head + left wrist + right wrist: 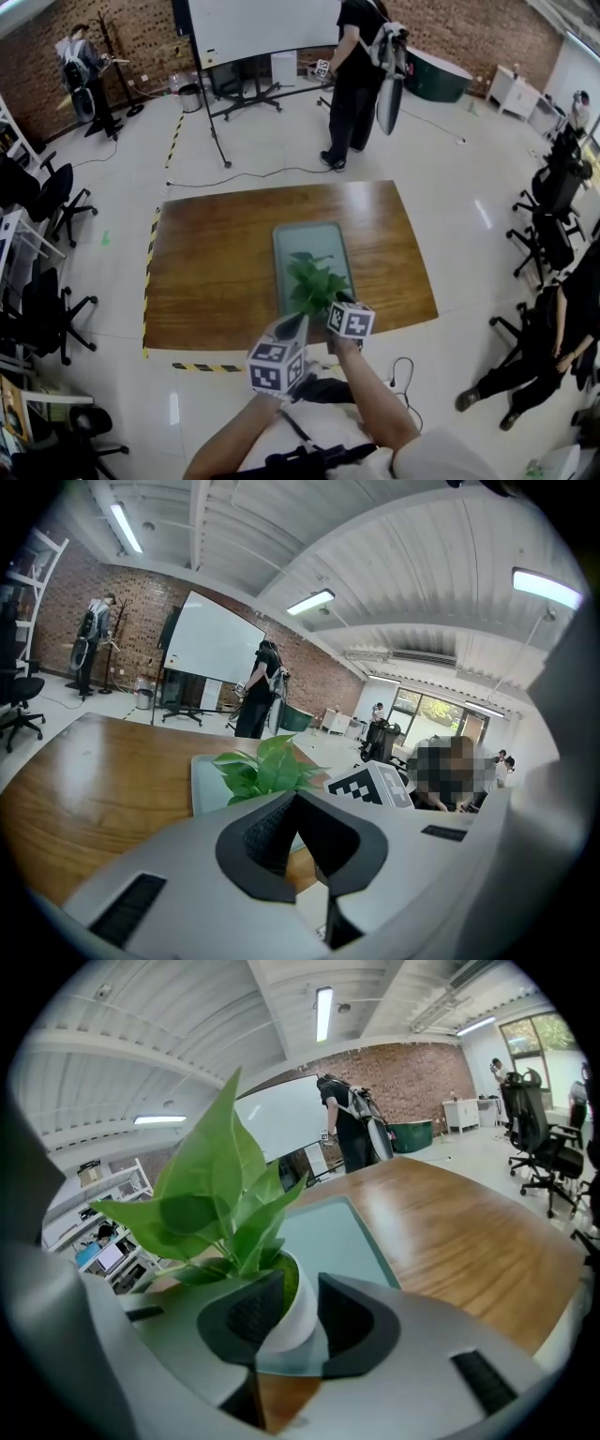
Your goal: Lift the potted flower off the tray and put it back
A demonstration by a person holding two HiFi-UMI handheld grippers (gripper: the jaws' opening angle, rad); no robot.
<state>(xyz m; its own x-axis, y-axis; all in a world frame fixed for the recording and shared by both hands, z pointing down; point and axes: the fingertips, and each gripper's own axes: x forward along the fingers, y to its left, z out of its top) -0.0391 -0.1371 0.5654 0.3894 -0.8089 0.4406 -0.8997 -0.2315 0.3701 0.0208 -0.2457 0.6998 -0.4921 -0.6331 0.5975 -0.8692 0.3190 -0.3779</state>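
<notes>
Left gripper [295, 801] hangs, fingers together and empty, while right gripper [300, 1290] has fingers astride the potted flower [217, 1194] on the tray [342, 1232], seemingly unclamped: grasping step, needing a firm squeeze before lifting.

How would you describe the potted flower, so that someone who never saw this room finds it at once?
Look at the wooden table in the middle of the room; a pale green rectangular tray lies on it. At the tray's near end stands the potted flower: a small white pot with broad green leaves, the only plant on the table.
</notes>
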